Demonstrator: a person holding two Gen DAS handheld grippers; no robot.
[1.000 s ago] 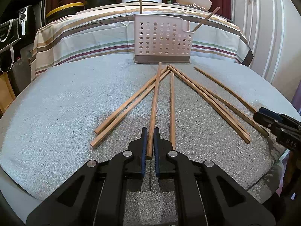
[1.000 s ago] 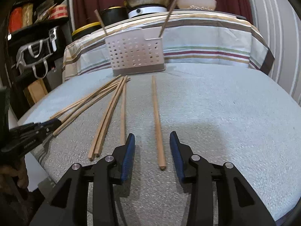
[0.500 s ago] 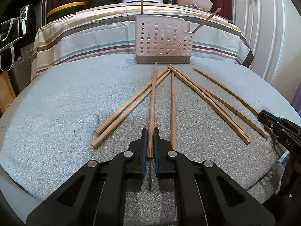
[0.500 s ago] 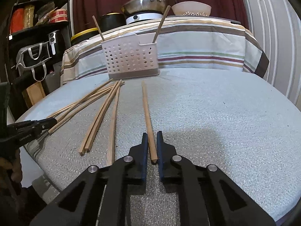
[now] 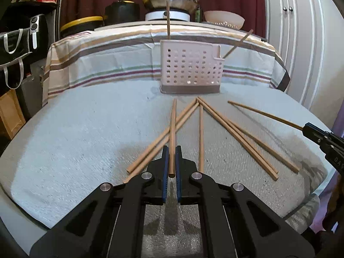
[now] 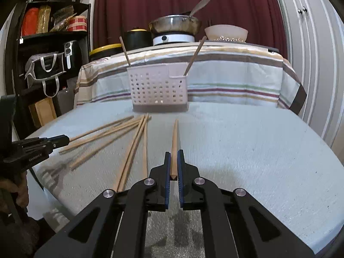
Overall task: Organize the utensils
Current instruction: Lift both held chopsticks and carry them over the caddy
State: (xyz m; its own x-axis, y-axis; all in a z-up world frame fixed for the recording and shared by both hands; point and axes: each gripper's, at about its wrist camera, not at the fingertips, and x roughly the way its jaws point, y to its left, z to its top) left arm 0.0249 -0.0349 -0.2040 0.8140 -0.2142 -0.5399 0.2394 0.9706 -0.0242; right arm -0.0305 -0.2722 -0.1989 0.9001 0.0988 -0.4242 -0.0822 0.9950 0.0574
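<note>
Several wooden chopsticks [image 5: 234, 129] lie fanned out on the grey padded table [image 5: 75, 133], their far tips close to a pale perforated utensil holder [image 5: 190, 67] with two chopsticks standing in it. My left gripper [image 5: 171, 150] is shut on the near end of one chopstick [image 5: 173, 126], which is lifted and points toward the holder. My right gripper [image 6: 174, 153] is shut on another chopstick [image 6: 174, 137], also raised off the table. In the right wrist view the utensil holder [image 6: 158, 86] stands straight ahead, and the loose chopsticks [image 6: 133, 148] lie to the left.
Behind the table stands a counter under a striped cloth [image 5: 120, 58] with a pan on a burner [image 5: 169, 0], a black pot [image 5: 121, 10] and a bowl [image 5: 223, 18]. A dark shelf with bags [image 6: 47, 64] is at left, white cabinet doors [image 6: 311, 43] at right.
My right gripper went from open to shut on its chopstick and lifted it off the table. My left gripper kept its hold and raised its chopstick, swinging the far tip slightly left.
</note>
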